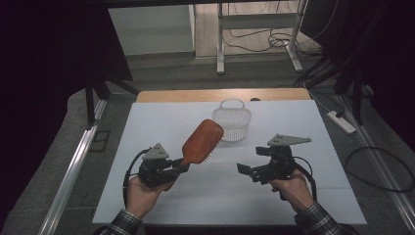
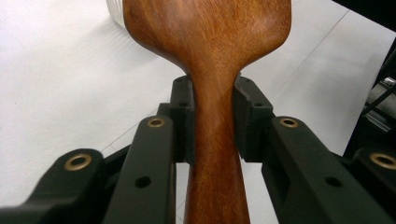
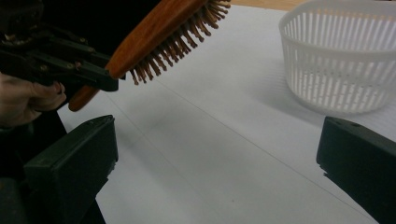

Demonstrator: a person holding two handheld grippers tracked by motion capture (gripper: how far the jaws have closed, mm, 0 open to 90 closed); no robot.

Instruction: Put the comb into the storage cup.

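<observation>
At about eight o'clock on the white surface (image 1: 161, 205), the left tool (image 1: 182, 167) is clamped on the narrow neck of a reddish-brown wooden paddle hairbrush (image 1: 202, 141). In the left gripper view both black pads press the handle of the hairbrush (image 2: 212, 70) from either side, just below where it widens into the head. The brush is held clear of the surface, its head slanting up toward one o'clock from the tool, polished back upward and bristles facing down and to the right, as the right gripper view shows on the hairbrush (image 3: 161, 32). Its tip sits just short of the white slotted plastic basket with a loop handle (image 1: 234, 120), which stands at twelve o'clock near the far edge; whether the two touch cannot be told. At about four o'clock, well apart from the brush, the right tool (image 1: 245, 172) points toward nine o'clock with its jaws spread wide and nothing between them, only bare surface (image 3: 224, 158) showing in the gap.
</observation>
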